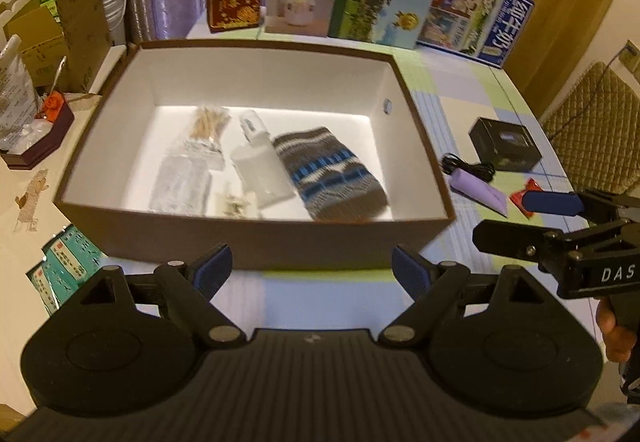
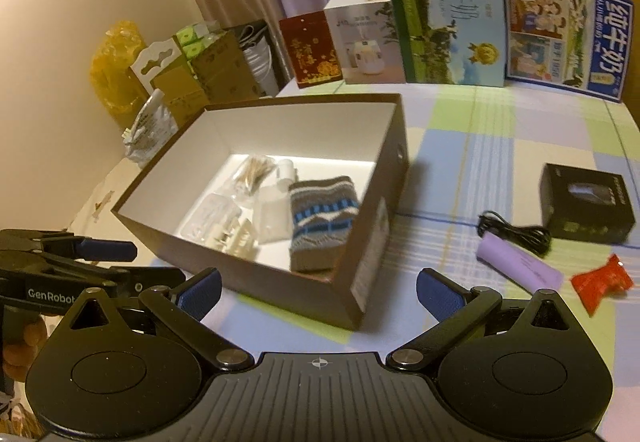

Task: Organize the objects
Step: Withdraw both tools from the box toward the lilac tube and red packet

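The open brown box point(image 2: 360, 250) sits on the table point(image 2: 500, 145) and already holds a knitted pouch point(image 2: 320, 217), a clear bottle point(image 2: 276, 213) and bagged cotton swabs point(image 2: 254, 171). To its right lie a purple tube point(image 2: 520, 262), black cable point(image 2: 516, 232), red wrapper point(image 2: 602, 282) and black box point(image 2: 586, 207). The tube may roll and the cable may snag if pinched carelessly. The right gripper point(image 2: 318, 292) and the left gripper point(image 1: 312, 268) both hover spread wide, holding nothing.

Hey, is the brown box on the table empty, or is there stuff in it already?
Not empty. The brown box is open, with no lid on it, and already holds a knitted sock, a clear bottle and a bag of cotton swabs.
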Demonstrator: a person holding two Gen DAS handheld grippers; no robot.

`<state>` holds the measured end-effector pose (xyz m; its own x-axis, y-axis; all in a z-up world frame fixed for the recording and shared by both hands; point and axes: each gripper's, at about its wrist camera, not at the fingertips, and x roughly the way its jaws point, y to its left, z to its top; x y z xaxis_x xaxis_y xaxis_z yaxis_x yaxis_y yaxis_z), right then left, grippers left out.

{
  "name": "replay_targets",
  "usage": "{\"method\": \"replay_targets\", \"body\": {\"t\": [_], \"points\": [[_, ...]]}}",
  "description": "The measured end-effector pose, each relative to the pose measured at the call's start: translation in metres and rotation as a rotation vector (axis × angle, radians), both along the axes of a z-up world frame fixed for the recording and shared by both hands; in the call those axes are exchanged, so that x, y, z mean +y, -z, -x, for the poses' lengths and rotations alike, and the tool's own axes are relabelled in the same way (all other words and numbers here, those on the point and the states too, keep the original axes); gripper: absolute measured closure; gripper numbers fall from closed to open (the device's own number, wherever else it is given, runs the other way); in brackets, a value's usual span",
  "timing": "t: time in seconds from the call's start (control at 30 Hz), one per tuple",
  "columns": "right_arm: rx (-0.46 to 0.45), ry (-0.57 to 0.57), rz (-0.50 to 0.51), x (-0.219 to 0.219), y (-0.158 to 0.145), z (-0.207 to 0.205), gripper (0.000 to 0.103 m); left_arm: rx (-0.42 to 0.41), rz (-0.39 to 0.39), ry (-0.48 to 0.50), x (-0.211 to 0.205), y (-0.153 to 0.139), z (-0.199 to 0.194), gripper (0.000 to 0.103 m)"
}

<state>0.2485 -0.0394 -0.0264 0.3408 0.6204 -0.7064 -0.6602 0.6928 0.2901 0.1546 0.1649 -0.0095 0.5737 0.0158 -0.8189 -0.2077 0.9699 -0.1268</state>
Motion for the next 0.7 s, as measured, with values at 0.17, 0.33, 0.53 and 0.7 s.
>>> {"method": "replay_targets", "body": {"t": [0.17,0.33,0.53,0.7], "points": [[0.006,0.011,0.013,-0.026,0.001,0.002,0.002,0.013,0.007,0.023,-0.026,0.004,0.002,0.018],[0.011,0.025,0.024,-0.052,0.000,0.000,0.002,0.026,0.013,0.045,-0.053,0.007,-0.001,0.018],[0.017,0.050,0.034,-0.086,0.001,-0.004,0.002,0.037,0.021,0.070,-0.086,0.012,-0.009,0.018],[0.024,0.081,0.047,-0.115,0.003,-0.012,0.002,0.041,0.021,0.093,-0.114,0.015,-0.019,0.018]]}}
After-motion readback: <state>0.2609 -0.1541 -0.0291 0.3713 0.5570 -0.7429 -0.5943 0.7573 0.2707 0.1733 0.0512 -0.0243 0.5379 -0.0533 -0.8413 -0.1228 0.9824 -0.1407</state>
